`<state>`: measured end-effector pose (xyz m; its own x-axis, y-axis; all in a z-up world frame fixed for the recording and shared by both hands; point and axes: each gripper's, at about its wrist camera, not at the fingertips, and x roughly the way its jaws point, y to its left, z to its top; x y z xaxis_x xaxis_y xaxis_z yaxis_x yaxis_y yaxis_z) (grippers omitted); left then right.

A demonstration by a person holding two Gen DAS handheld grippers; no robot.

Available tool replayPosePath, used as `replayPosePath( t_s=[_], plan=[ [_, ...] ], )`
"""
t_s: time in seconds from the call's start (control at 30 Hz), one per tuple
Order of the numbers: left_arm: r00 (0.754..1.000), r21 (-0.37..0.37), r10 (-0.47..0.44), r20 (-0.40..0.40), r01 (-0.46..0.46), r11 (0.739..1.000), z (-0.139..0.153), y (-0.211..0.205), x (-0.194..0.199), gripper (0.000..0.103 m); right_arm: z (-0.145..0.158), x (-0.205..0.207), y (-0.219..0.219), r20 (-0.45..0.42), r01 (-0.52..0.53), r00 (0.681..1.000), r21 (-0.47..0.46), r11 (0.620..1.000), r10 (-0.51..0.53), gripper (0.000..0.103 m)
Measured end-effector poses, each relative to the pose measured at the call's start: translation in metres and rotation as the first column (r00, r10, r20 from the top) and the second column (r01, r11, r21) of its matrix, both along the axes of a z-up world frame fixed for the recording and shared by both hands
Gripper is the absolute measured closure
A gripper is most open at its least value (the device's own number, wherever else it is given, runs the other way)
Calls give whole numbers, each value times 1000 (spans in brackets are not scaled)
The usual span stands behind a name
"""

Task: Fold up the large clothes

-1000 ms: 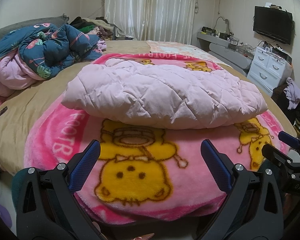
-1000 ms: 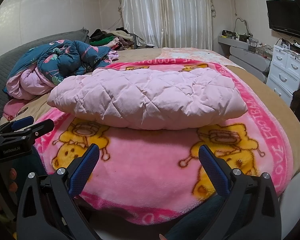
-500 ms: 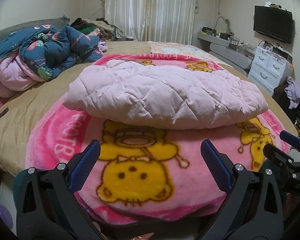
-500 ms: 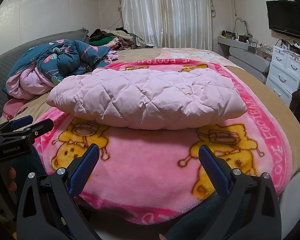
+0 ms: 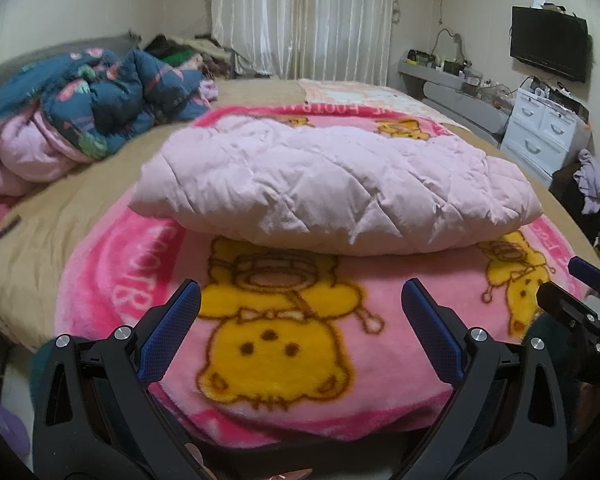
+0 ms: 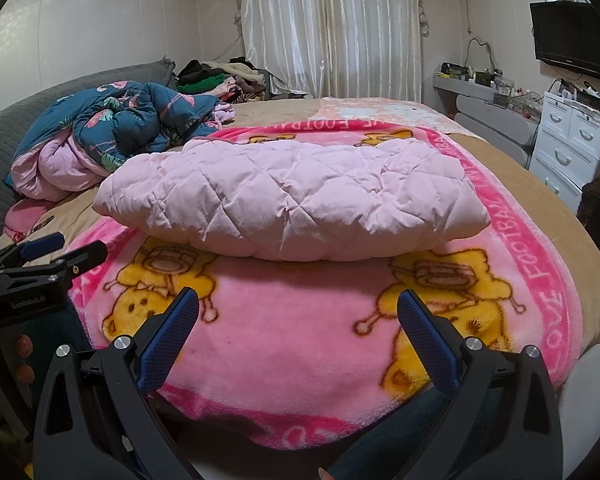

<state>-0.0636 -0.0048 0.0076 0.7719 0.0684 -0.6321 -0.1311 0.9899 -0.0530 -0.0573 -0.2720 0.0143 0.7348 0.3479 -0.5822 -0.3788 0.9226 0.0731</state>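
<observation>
Your left gripper (image 5: 300, 304) and right gripper (image 6: 298, 312) both hold their jaws wide and empty, low in frame; the folded jacket (image 5: 332, 188) lies mid-frame on the blanket (image 6: 300, 344).

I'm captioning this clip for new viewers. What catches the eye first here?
The folded pale pink quilted garment lying in the middle of the bright pink cartoon blanket on the bed. Next, the rumpled blue flamingo-print quilt at the far left, and both open grippers held over the near edge.
</observation>
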Motion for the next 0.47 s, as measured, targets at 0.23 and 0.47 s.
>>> replayPosePath(
  t_s=[0.23, 0.47],
  plan=[
    [998, -29, 43, -40, -44, 999, -10, 18, 10, 9, 7, 5, -35, 26, 109, 994, 54, 993, -111, 4],
    [940, 19, 337, -56, -337, 941, -7, 159, 57, 9, -10, 44, -211, -46, 589, 808, 63, 806, -587, 4]
  ],
)
